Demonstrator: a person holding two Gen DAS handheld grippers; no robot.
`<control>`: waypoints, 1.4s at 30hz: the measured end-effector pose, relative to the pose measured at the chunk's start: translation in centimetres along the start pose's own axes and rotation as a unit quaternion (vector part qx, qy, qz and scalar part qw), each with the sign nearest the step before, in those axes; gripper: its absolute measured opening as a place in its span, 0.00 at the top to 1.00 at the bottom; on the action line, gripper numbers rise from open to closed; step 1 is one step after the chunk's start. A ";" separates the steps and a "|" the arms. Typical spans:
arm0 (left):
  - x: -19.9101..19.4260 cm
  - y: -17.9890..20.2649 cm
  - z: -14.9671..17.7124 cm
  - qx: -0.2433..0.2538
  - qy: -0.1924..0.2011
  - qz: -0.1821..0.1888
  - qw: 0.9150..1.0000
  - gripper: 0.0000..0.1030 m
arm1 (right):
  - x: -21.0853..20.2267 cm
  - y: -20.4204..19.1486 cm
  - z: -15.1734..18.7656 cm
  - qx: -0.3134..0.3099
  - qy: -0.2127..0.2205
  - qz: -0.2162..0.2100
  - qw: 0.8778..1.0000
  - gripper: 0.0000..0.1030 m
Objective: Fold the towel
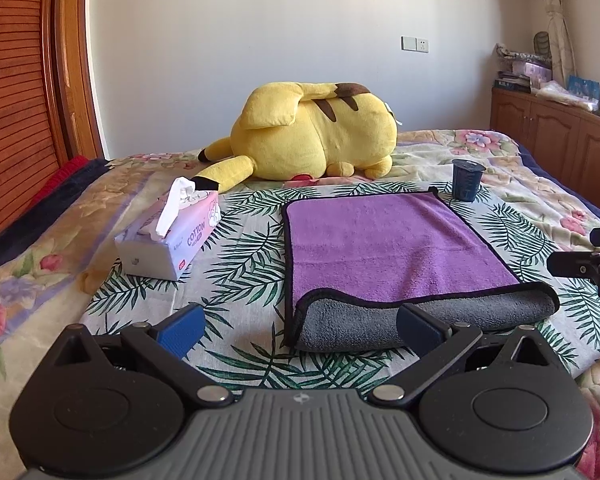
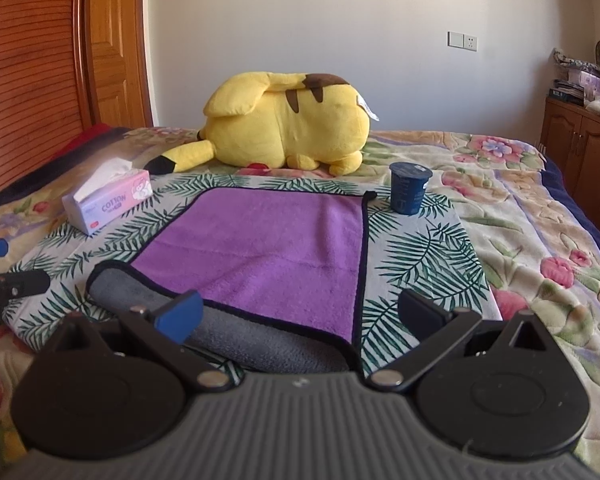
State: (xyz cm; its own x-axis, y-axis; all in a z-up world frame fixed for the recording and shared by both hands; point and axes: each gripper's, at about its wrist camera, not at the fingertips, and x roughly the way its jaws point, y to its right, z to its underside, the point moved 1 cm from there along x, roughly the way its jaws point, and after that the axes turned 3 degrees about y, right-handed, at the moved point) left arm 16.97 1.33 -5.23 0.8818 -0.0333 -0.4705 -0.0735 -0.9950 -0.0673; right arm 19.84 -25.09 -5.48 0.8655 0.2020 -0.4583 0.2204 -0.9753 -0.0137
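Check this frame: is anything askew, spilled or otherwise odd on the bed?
Nothing spilled or damaged. The towel has its near edge turned over, grey side up, in an uneven line. The cup stands upright by its far corner. Both grippers hang open, empty.

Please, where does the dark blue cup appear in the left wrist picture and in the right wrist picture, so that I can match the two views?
Left wrist view: the dark blue cup stands right of centre, just beyond the far right corner of the purple towel.
Right wrist view: the cup stands right of centre, again beside that towel corner.
Shared landmark: the yellow plush toy lies behind the towel in both.
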 end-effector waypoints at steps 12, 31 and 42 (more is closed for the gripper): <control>3.1 -0.7 -0.3 -0.007 -0.013 0.022 1.000 0.24 | 2.6 1.5 0.5 0.007 -0.037 0.002 0.999 0.00; 7.3 -1.3 -0.4 -0.020 -0.036 0.053 0.998 0.55 | 5.4 2.1 1.5 0.011 -0.094 -0.017 0.995 0.14; 9.4 -1.9 -0.1 -0.039 -0.058 0.064 0.996 0.70 | 6.0 2.7 1.9 0.020 -0.119 -0.026 0.992 0.15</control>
State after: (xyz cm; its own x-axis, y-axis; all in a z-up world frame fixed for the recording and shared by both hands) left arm 25.40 2.88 -9.42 0.8075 -0.1528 -0.5697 -0.1406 -0.9879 0.0657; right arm 24.80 -26.63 -9.98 0.7222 0.2299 -0.6524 0.2395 -0.9679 -0.0760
